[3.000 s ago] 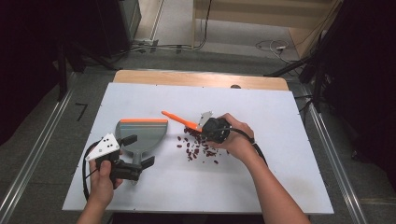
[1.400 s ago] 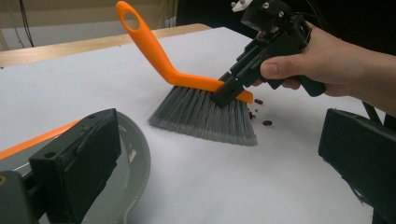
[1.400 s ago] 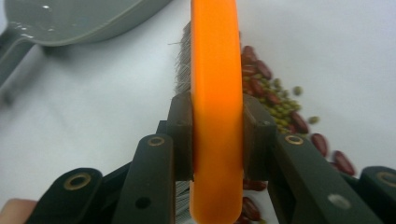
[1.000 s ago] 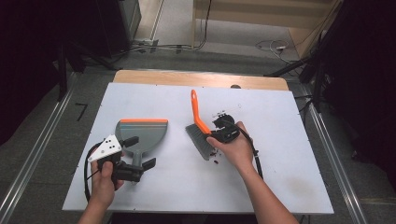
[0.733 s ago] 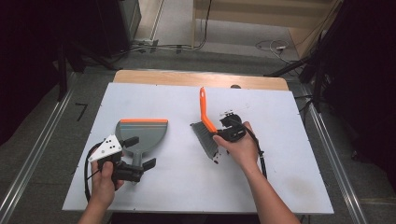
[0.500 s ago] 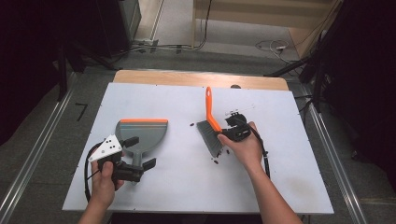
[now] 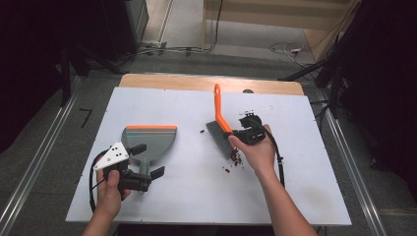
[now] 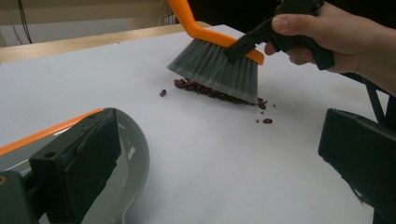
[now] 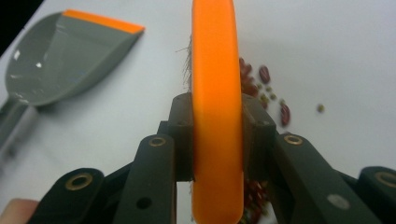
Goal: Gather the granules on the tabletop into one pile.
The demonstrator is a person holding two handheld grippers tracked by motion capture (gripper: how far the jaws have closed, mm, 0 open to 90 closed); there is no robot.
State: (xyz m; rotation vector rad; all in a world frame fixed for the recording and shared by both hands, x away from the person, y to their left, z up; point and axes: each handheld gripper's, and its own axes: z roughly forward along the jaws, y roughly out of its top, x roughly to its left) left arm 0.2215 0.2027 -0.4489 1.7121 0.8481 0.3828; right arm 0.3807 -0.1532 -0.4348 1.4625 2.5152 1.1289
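An orange-handled brush stands with its grey bristles on a small heap of dark red beans right of the table's middle. My right gripper is shut on the orange handle just above the bristles. In the left gripper view the brush covers part of the beans. A grey dustpan with an orange lip lies at the left. My left gripper is over its handle, jaws wide apart. In the left gripper view, white table lies between the jaws and the pan sits beside the left one.
The white table top carries a stray bean left of the bristles. A wooden strip runs along the far edge. Black cables trail from both grippers. Metal rails and dark floor flank the table.
The right hand has carried the brush to the right and slightly up, its handle swinging from leftward to pointing away. The beans lie further right than before. The left hand and dustpan stayed put.
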